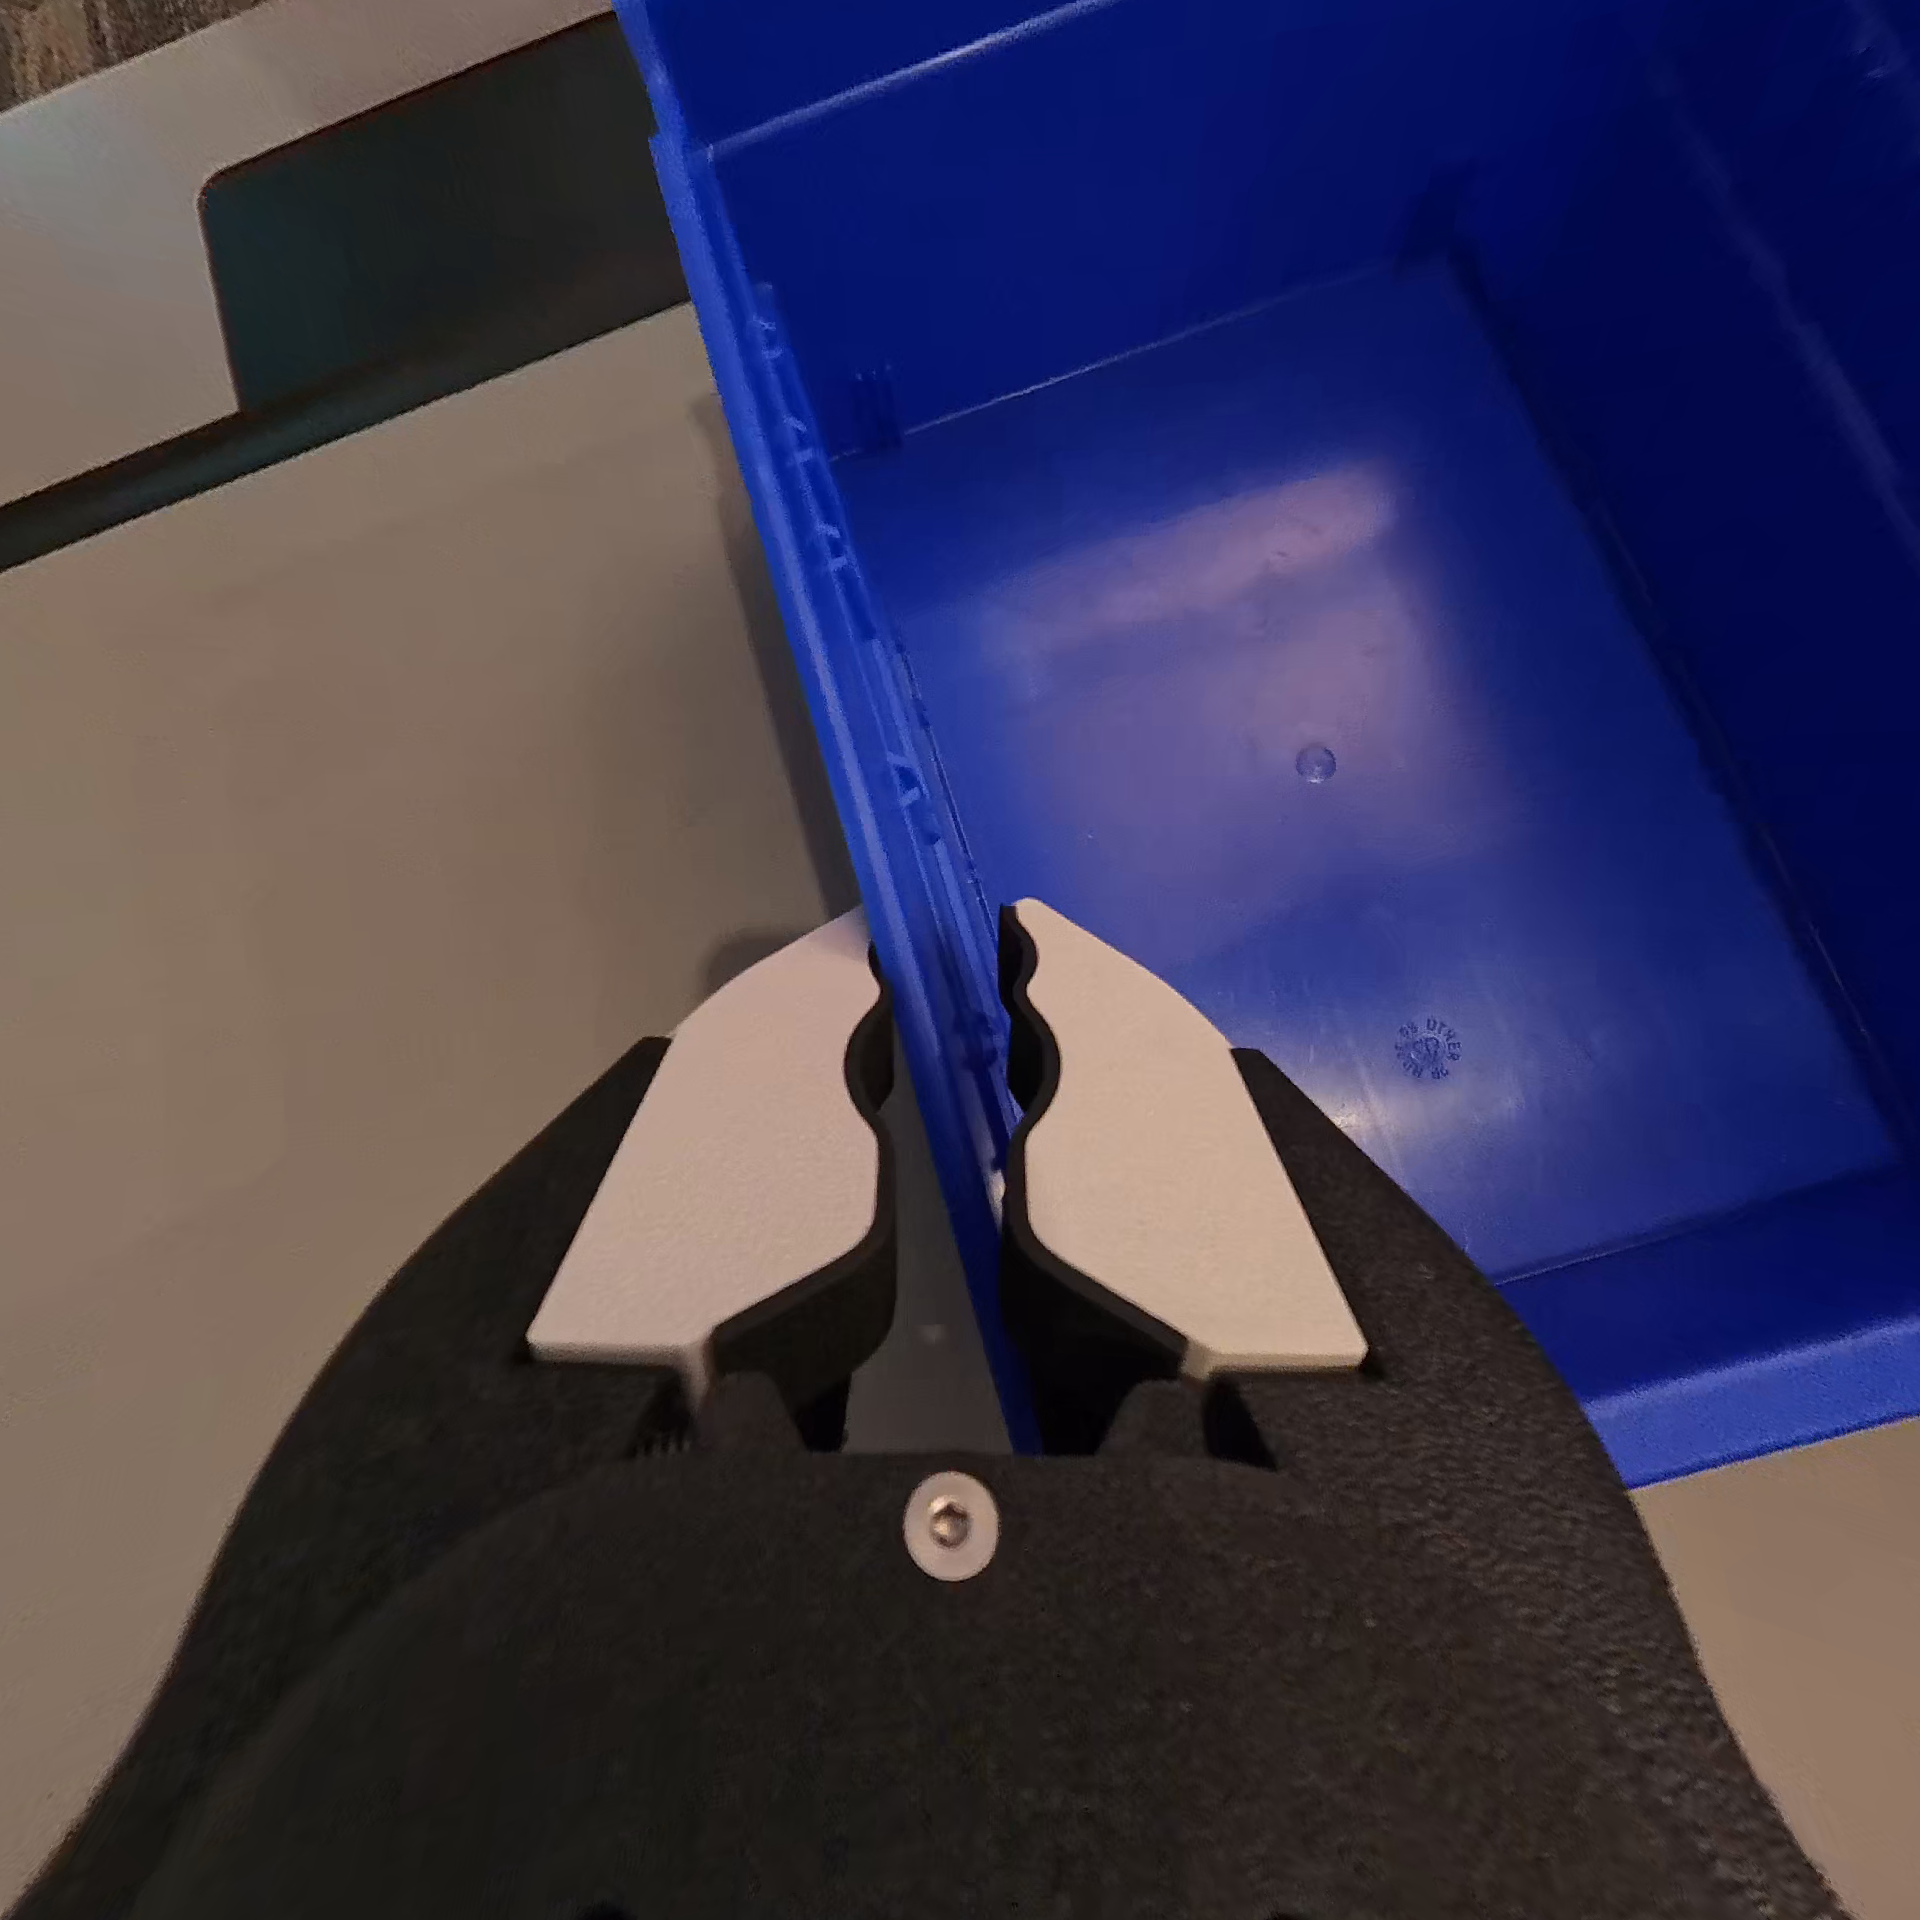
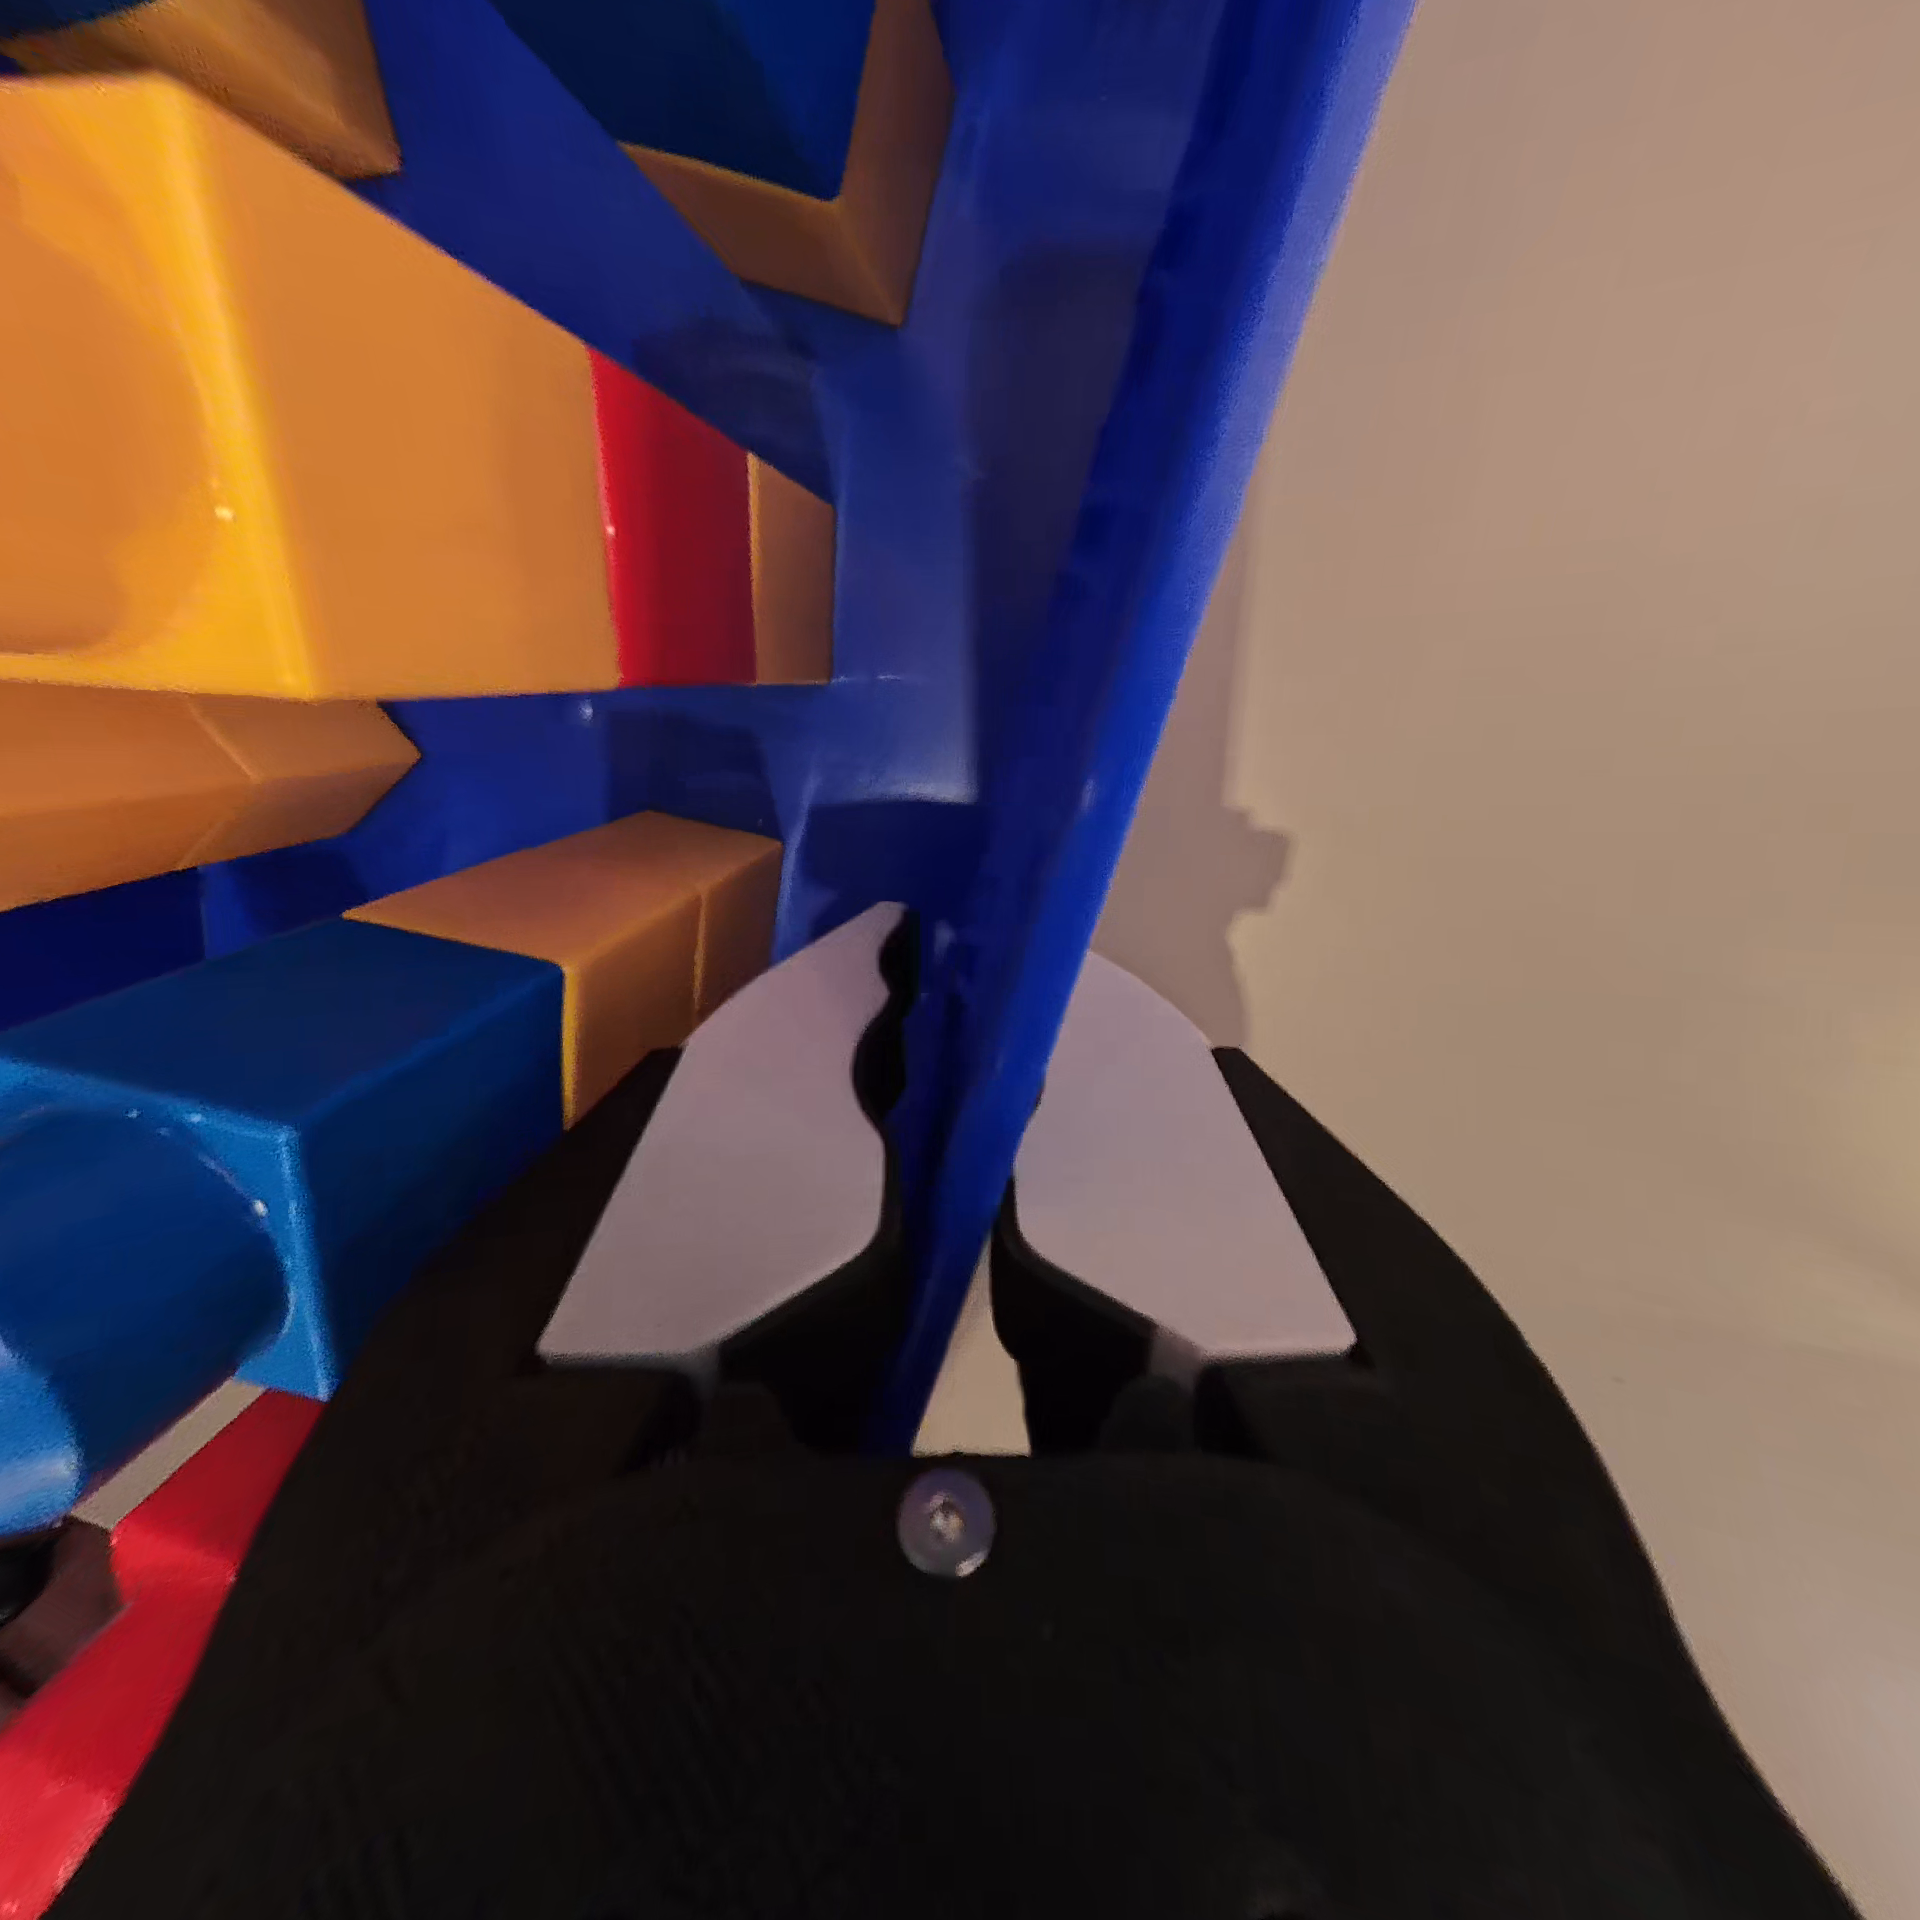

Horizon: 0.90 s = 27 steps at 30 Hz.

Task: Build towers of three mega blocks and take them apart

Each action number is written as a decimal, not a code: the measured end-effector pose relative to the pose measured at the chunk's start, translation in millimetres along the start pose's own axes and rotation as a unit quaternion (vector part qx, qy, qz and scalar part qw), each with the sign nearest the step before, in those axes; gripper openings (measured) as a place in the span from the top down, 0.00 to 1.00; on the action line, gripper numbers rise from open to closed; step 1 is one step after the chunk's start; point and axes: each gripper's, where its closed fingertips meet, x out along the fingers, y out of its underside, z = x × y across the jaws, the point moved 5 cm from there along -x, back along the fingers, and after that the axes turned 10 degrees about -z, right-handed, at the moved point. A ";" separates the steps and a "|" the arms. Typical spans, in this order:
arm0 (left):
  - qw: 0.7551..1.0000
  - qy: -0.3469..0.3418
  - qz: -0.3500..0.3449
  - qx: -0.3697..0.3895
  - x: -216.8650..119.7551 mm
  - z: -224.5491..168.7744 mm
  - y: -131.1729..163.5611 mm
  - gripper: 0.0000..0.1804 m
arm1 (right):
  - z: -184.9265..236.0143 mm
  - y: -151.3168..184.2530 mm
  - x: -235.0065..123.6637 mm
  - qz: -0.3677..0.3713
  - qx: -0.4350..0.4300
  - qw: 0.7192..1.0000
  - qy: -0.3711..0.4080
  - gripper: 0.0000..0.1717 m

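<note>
In the left wrist view my left gripper (image 1: 940, 925) is shut on the side wall (image 1: 831, 520) of a blue plastic bin. One pad is outside the wall and one inside. The bin's inside (image 1: 1299, 727) shows no blocks. In the right wrist view my right gripper (image 2: 987, 935) is shut on a blue bin wall (image 2: 1143, 520), and its right finger is partly hidden behind the wall. Inside that wall lie mega blocks: a large yellow one (image 2: 312, 416), a red one (image 2: 675, 540), a blue one (image 2: 312, 1060) and a smaller yellow one (image 2: 623, 914). I cannot tell whether both views show the same bin.
A beige tabletop (image 1: 312, 831) lies left of the bin, with a dark panel (image 1: 436, 281) at its far edge. In the right wrist view the same beige surface (image 2: 1610, 727) lies right of the bin wall. A red block (image 2: 125, 1621) shows at the lower left. About 40 centimeters separates my left fingertips from my right.
</note>
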 end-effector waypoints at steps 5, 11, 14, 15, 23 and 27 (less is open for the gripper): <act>1.000 0.021 -0.020 -0.011 -1.1 -2.3 1.1 0.88 | -1.0 2.0 -0.4 0.026 0.012 0.999 0.018 0.97; 0.997 0.029 -0.064 -0.029 -34.3 6.1 -0.4 0.75 | -11.0 4.4 -3.0 0.030 0.028 0.999 0.008 0.97; 0.994 0.016 -0.104 -0.005 -61.6 11.1 -7.0 0.72 | -20.9 7.9 -6.4 0.036 0.032 0.999 0.008 0.97; 0.994 0.000 -0.106 0.008 -69.6 15.6 -7.8 0.71 | -24.0 9.3 -7.9 0.038 0.034 0.999 0.006 0.97; 0.933 -0.273 -0.100 0.215 -135.0 88.9 -27.0 0.66 | -40.7 18.7 -15.9 0.043 0.022 0.999 -0.009 0.97; 0.890 -0.346 -0.078 0.286 -156.9 109.0 -28.0 0.68 | -46.3 20.5 -19.0 0.042 0.019 0.999 -0.011 0.97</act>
